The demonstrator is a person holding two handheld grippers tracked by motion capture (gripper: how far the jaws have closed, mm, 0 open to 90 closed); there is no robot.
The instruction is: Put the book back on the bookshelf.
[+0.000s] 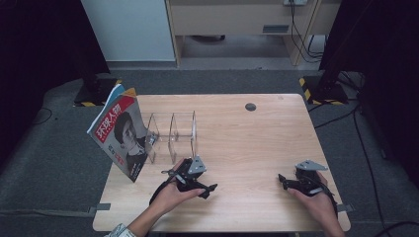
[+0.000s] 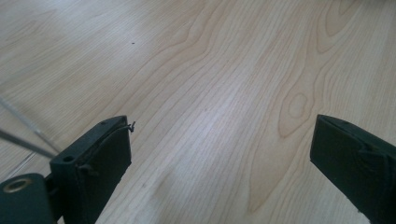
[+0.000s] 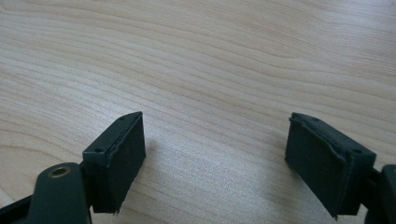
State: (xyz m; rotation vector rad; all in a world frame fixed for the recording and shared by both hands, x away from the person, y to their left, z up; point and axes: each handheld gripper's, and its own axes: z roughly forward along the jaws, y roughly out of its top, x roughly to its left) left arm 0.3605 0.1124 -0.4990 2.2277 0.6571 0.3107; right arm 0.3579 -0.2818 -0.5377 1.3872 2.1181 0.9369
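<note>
Jaws of both grippers — left gripper (image 1: 190, 178), right gripper (image 1: 291, 183) — gape over grainy wooden table (image 1: 247, 133).

The table (image 1: 257, 133) is pale wood with wavy brown grain and a dark round spot (image 1: 250, 106) near its far edge. The magazine (image 1: 121, 133) has a red cover with white lettering and a black-and-white portrait. The rack (image 1: 170, 131) is clear. Both grippers (image 2: 219, 149) (image 3: 215, 149) are black, topped by grey plates (image 1: 196, 165).

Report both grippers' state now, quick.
Left gripper: open, holding nothing, over the bare table.
Right gripper: open, holding nothing.
</note>
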